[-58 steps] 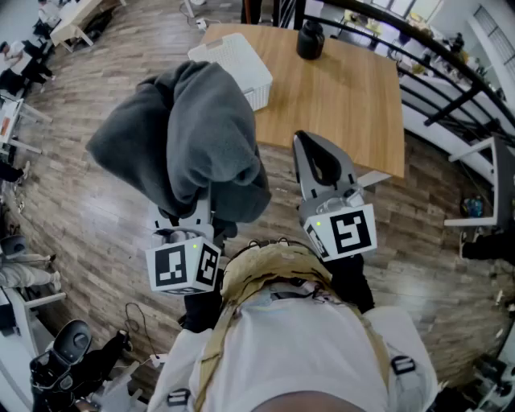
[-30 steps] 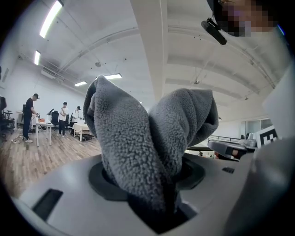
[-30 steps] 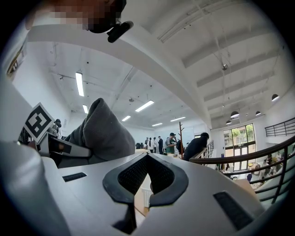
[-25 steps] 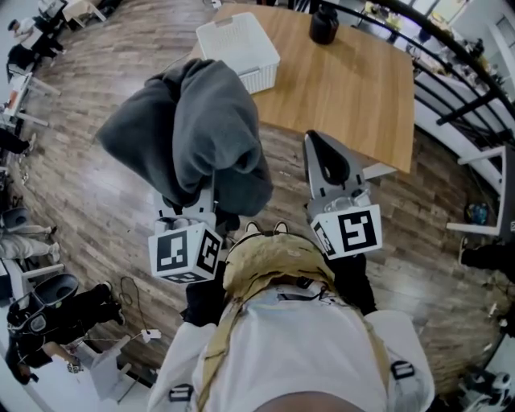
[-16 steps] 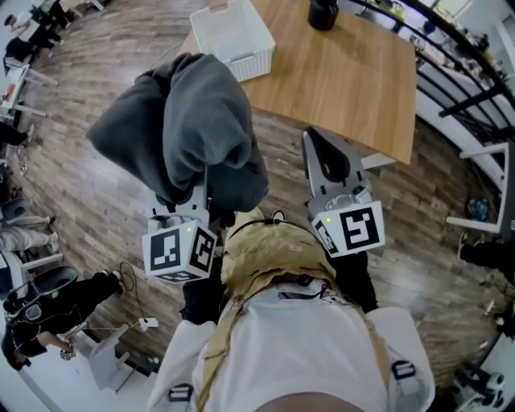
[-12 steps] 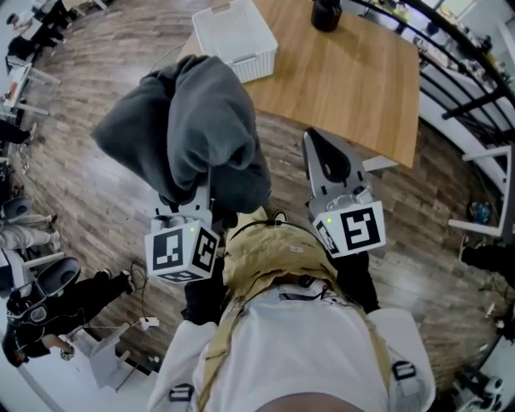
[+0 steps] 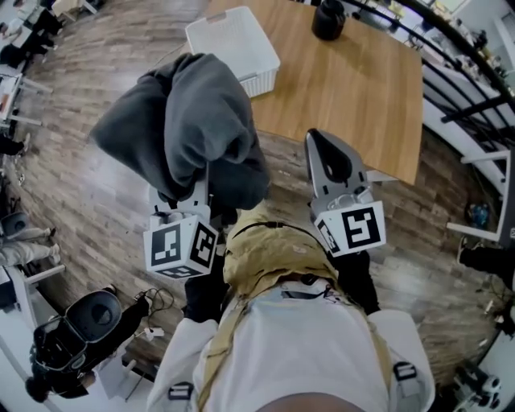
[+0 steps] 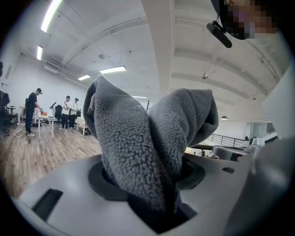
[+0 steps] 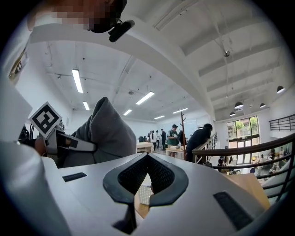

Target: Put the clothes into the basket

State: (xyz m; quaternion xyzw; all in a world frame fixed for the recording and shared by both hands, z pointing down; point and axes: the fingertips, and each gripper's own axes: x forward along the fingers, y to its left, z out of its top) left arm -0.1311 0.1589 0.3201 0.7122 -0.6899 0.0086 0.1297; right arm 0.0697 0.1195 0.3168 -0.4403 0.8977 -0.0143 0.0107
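Observation:
A thick grey fleece garment (image 7: 193, 121) hangs bunched over my left gripper (image 7: 203, 187), which is shut on it; its folds (image 8: 138, 138) fill the slot between the jaws, and the fingertips are buried in cloth. The left gripper (image 8: 161, 203) is raised above the wooden floor. My right gripper (image 7: 317, 138) is shut with nothing in it, its black pads meeting at the tip (image 9: 146, 156). The white slatted basket (image 7: 233, 44) stands on the near left corner of the wooden table (image 7: 354, 88), ahead of both grippers and beyond the garment.
A black jug (image 7: 328, 18) stands at the table's far edge. A dark railing (image 7: 459, 72) runs along the right. A person with equipment (image 7: 80, 330) is on the floor at bottom left, and other people stand by desks at far left.
The garment stays clamped in the left gripper and the right stays shut. The table and basket have shifted slightly in view, and the bystander at bottom left has moved.

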